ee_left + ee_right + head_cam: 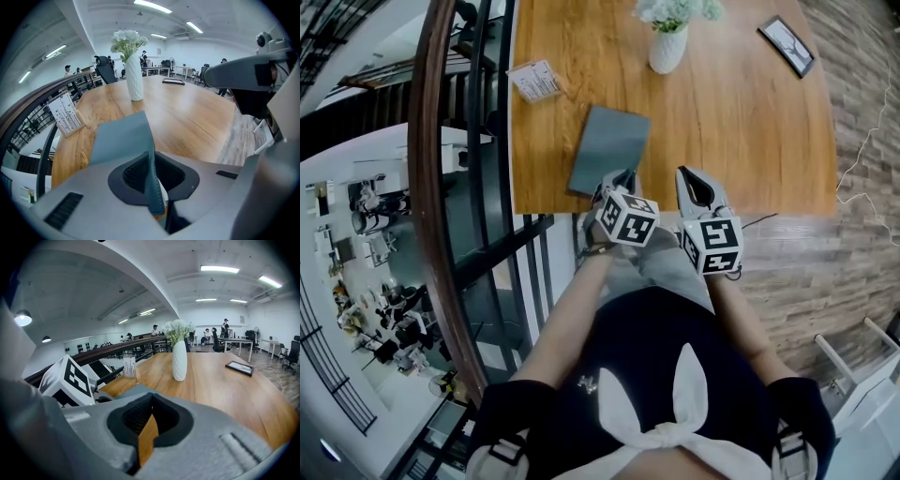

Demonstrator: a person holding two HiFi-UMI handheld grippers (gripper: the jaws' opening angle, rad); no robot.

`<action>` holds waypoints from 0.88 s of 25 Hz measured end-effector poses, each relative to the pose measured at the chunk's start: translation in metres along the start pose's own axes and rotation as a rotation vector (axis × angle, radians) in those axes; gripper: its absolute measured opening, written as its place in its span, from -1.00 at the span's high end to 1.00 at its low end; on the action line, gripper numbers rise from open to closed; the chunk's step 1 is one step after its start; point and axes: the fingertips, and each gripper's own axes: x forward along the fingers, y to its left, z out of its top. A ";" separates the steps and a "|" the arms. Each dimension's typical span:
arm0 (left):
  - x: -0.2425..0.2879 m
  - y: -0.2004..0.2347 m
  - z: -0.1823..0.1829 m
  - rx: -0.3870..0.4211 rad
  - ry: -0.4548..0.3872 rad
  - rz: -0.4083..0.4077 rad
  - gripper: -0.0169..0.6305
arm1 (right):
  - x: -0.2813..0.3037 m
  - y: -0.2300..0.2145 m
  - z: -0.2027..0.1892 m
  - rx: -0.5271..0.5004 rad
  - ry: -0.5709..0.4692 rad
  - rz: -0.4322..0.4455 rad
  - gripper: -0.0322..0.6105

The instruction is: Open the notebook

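In the head view the grey notebook (609, 148) lies by the desk's (741, 112) front edge, left tool (617, 180) at its near corner, right tool (698, 186) alongside. The left gripper view shows the left tool (152, 180) pinching the notebook's cover (edge-on between its jaws); the right gripper view shows the right tool (149, 423) pressed together, empty.

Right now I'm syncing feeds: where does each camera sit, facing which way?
Head view: on the head, steeply down at the table; arms, torso, left gripper, right gripper show.
Left gripper view: on that gripper, along jaws shut on the notebook cover, toward the vase.
Right gripper view: likewise, jaws together; left's marker cube shows.
All share the vase.
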 end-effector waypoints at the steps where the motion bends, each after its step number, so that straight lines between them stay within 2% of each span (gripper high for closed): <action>1: -0.001 0.000 0.001 -0.002 -0.002 -0.005 0.79 | -0.001 0.001 0.001 0.001 0.000 -0.002 0.90; 22: -0.023 0.006 0.013 -0.019 -0.043 -0.086 0.82 | -0.013 0.018 0.011 0.025 -0.029 -0.063 0.90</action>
